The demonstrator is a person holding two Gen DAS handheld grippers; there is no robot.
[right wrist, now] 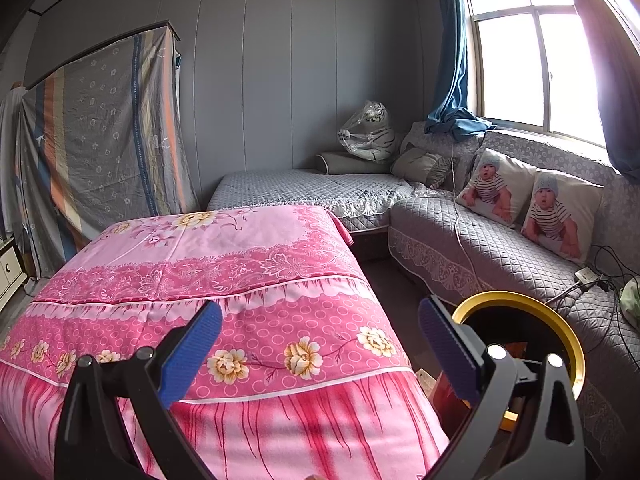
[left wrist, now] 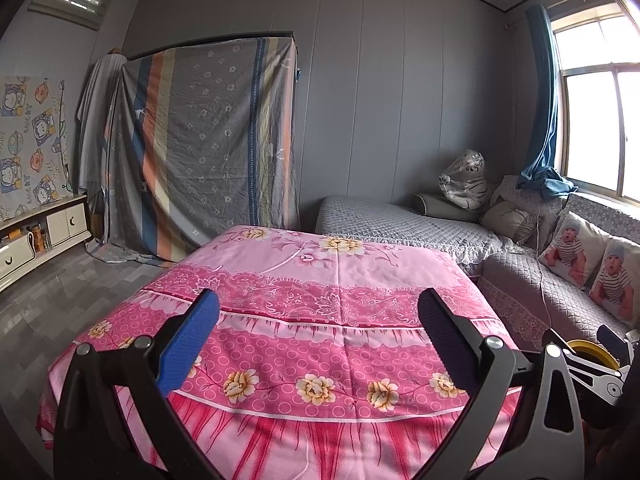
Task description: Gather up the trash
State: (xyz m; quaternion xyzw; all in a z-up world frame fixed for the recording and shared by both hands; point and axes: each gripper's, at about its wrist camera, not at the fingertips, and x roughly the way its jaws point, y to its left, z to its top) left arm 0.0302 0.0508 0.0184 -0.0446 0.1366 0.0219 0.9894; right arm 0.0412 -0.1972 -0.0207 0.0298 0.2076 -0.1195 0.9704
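A table draped in a pink flowered cloth (left wrist: 320, 344) (right wrist: 224, 280) fills the middle of both views, and no loose trash shows on its top. My left gripper (left wrist: 319, 308) hangs open above the cloth's near edge, nothing between its blue pads. My right gripper (right wrist: 320, 314) is open too, over the table's near right corner. A black bin with a yellow rim (right wrist: 510, 296) stands just right of that corner, partly behind the right finger (right wrist: 448, 352). Orange and red wrappers (right wrist: 516, 350) lie inside it. A sliver of the same rim (left wrist: 591, 350) shows in the left wrist view.
A grey quilted corner sofa (right wrist: 480, 232) runs behind and to the right of the table, with two picture cushions (right wrist: 532, 200), a bagged plush tiger (right wrist: 370, 132) and a power strip with cables (right wrist: 586, 274). A sheet-covered wardrobe (left wrist: 208, 140) and a low white cabinet (left wrist: 48, 236) stand left.
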